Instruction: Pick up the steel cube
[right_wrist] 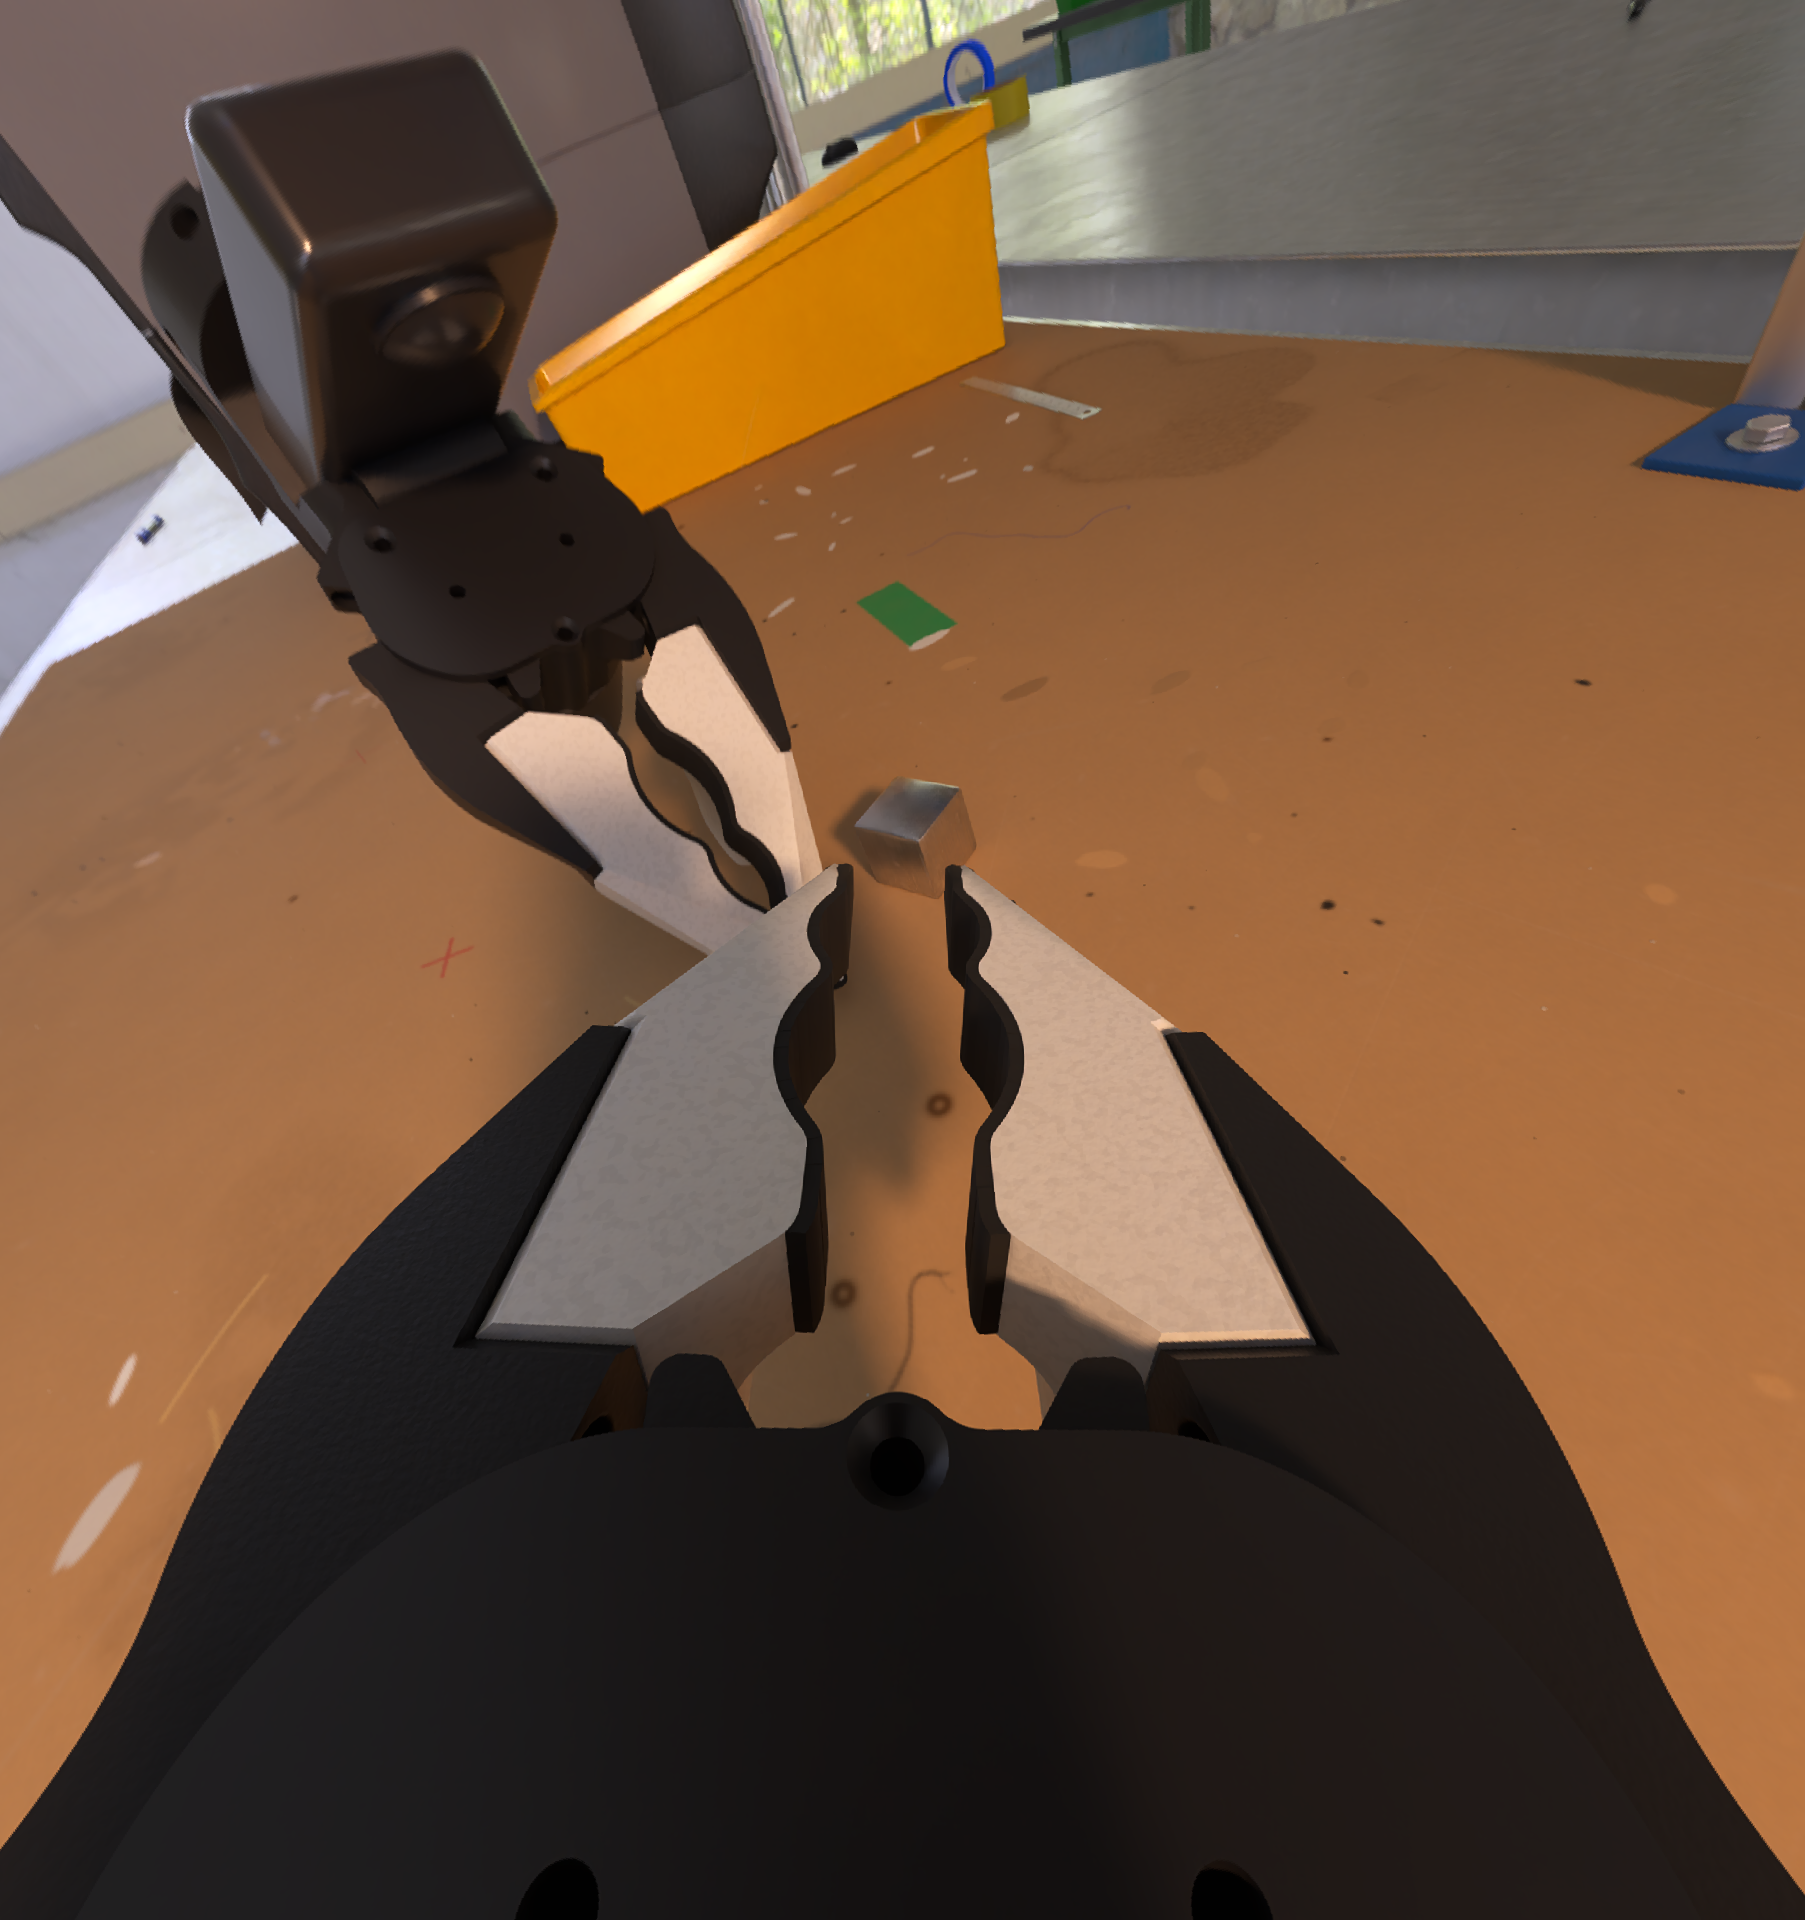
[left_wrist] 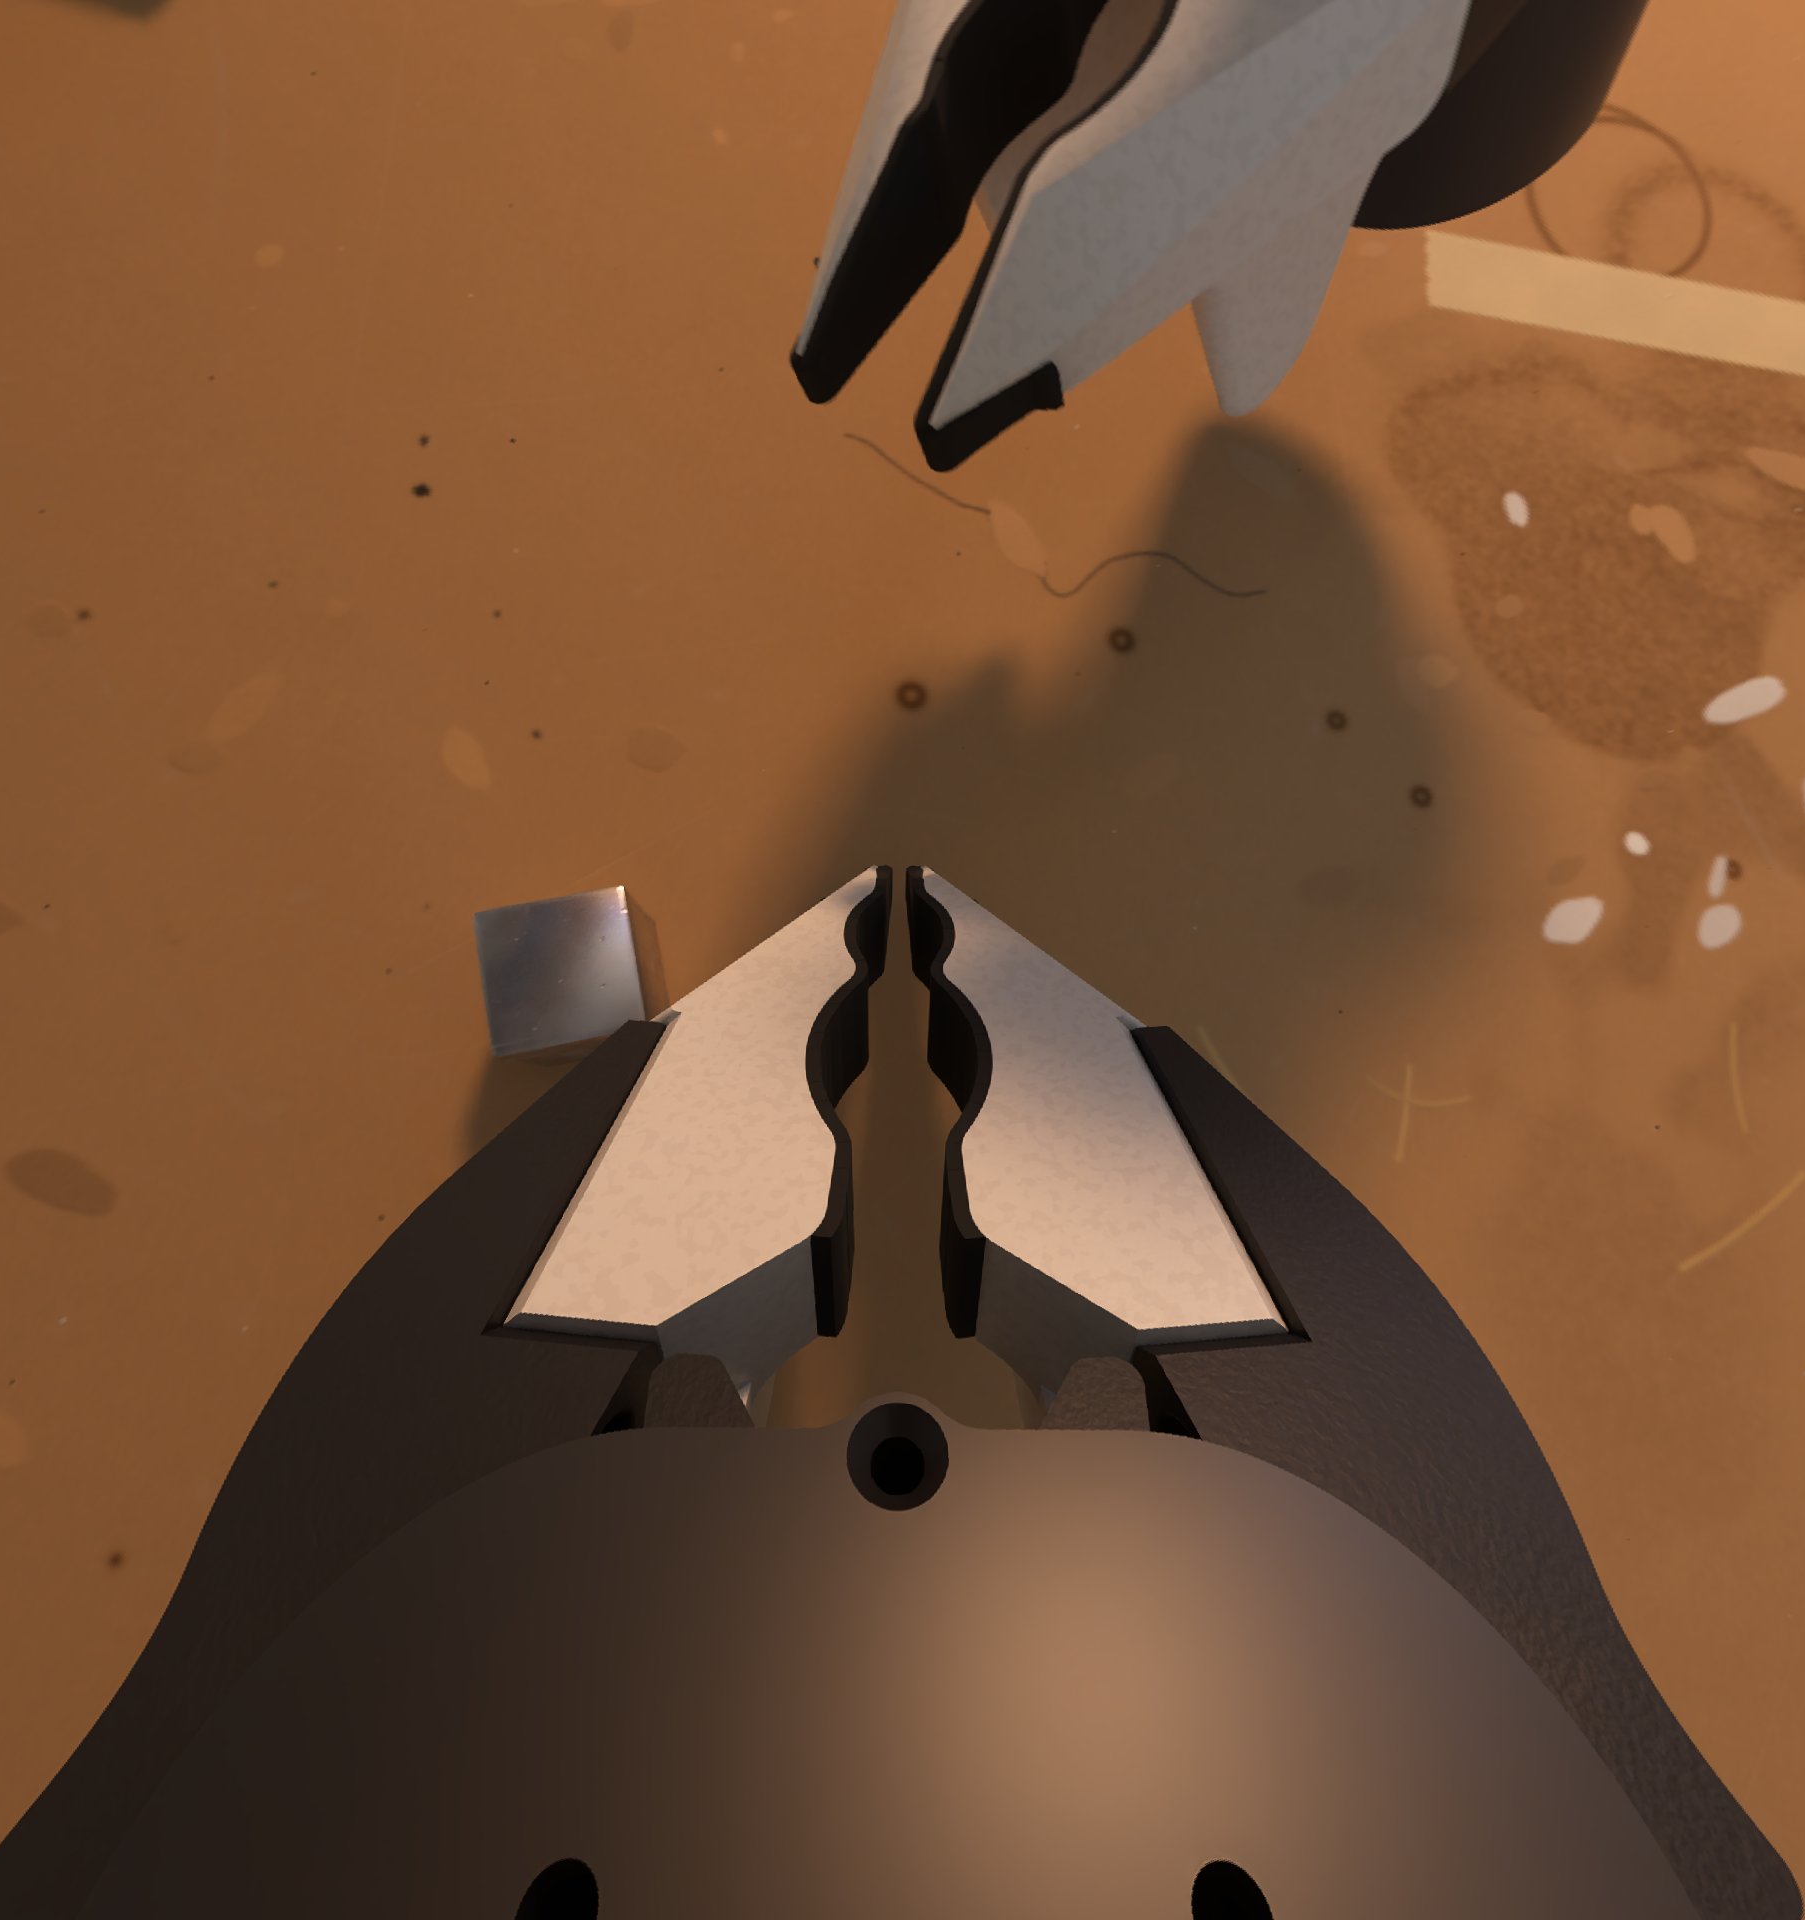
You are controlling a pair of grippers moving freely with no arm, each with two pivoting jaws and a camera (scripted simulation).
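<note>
workshop: stained workbench (right_wrist: 1397, 935), yellow bin (right_wrist: 794, 312)

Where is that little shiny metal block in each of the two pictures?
Left wrist view: the steel cube lies on the table at left of centre, just beside the left gripper.
Right wrist view: the cube sits near the centre, just beyond the right gripper.
Shared landmark: the left gripper, whose shut fingers appear beside the cube in both views.

Legible text: none in either view | Signs: small red cross mark (right_wrist: 447, 956) drawn on the orange tabletop (right_wrist: 1397, 1039), at about 9 o'clock in the right wrist view | Labels, brands, numbers: none readable on any surface
</note>
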